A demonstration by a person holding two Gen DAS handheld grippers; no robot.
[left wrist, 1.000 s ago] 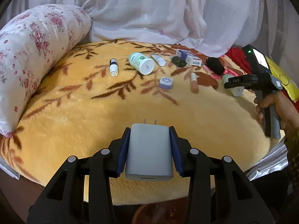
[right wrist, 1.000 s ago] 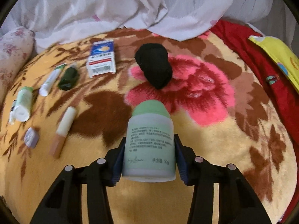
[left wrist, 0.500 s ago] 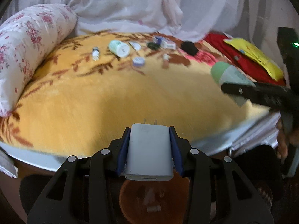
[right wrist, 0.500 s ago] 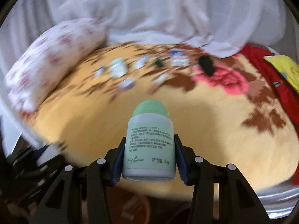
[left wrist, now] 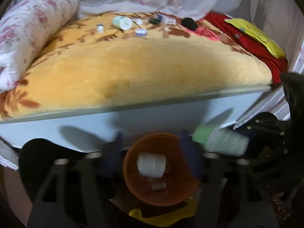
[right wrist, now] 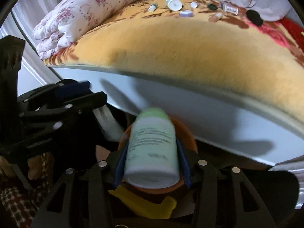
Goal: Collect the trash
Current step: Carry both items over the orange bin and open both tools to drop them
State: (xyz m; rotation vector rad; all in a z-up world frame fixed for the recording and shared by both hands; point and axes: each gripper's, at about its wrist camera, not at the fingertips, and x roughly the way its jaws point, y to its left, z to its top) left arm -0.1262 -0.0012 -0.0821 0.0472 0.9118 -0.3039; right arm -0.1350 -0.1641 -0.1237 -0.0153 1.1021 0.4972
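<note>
Poised over the orange bin (left wrist: 131,186) with both tools at once, tipped steeply down for a straight drop into it.

On the left tongs (left wrist: 152,139): spread wide, having just been opening, nothing pinched. Between and below the parted fingers, the white charger (left wrist: 151,164), clear of both pads and already inside the bin's mouth; falling or just landed, too smeared to tell. Deeper down, under the charger, a couple of small pale scraps, not identifiable.

On the right tongs (right wrist: 152,163): also just been opening, but less far. Between the blue pads, the green-capped bottle (right wrist: 152,144), cap pointing away from the handle, base nearest the camera. Seemingly a sliver of gap at each pad, so judged let go rather than squeezed, though hard to be sure through the blur. Directly beneath the bottle, the bin's rim, which explains the position: lined up to follow the charger in.

Close on the left of the right tongs, the black frame of the other tool; crowded together over the one opening, apparently not touching. Under the bin, toward the handles, a piece of yellow plastic (right wrist: 144,207).

Far beyond both sets of tips, up on the yellow blanket (left wrist: 152,72), more to fetch: a white tub (left wrist: 122,22), a black lump (left wrist: 189,23), a small box (left wrist: 167,20) and a few lesser bits. Judged mid-task: two pieces going in, several left.
</note>
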